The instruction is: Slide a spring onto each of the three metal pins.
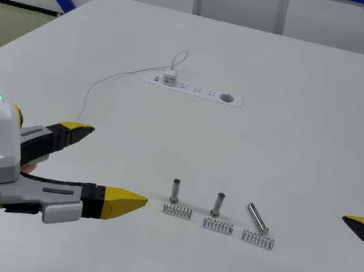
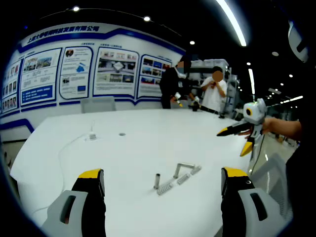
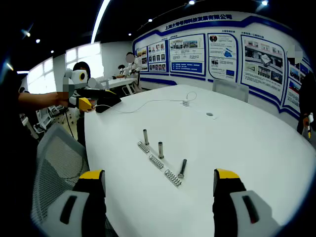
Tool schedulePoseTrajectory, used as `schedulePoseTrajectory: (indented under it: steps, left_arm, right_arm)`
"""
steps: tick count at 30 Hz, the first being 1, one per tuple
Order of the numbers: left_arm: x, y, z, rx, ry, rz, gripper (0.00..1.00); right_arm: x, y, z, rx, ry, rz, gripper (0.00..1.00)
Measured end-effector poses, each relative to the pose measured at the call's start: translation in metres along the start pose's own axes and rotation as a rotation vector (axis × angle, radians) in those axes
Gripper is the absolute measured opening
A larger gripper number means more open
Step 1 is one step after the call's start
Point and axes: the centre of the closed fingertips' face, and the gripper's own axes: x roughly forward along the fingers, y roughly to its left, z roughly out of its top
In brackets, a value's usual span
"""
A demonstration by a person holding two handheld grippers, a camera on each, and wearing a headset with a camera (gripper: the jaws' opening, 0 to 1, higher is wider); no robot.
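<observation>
Three metal pins stand in a row on the white table: the left pin and middle pin are upright, the right pin lies tilted. In front of each lies a loose spring: left spring, middle spring, right spring. My left gripper hovers open to the left of the row, nothing between its yellow tips. My right gripper is open at the lower right. The right gripper view shows the pins and springs ahead of its open jaws; the left gripper view shows the pins likewise.
A flush socket strip with a white plug and a cable sits mid-table behind the pins. A chair stands at the far edge. A mesh chair is beside the table. People stand in the background.
</observation>
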Motion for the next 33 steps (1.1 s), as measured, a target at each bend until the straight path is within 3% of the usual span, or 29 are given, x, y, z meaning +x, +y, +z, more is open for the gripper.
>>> schedulePoseTrajectory:
  steps: [33]
  left_arm:
    - [0.000, -0.004, -0.012, -0.012, 0.026, -0.010, 1.00]
  right_arm:
    - [0.006, 0.003, 0.001, 0.007, 0.004, 0.017, 0.91]
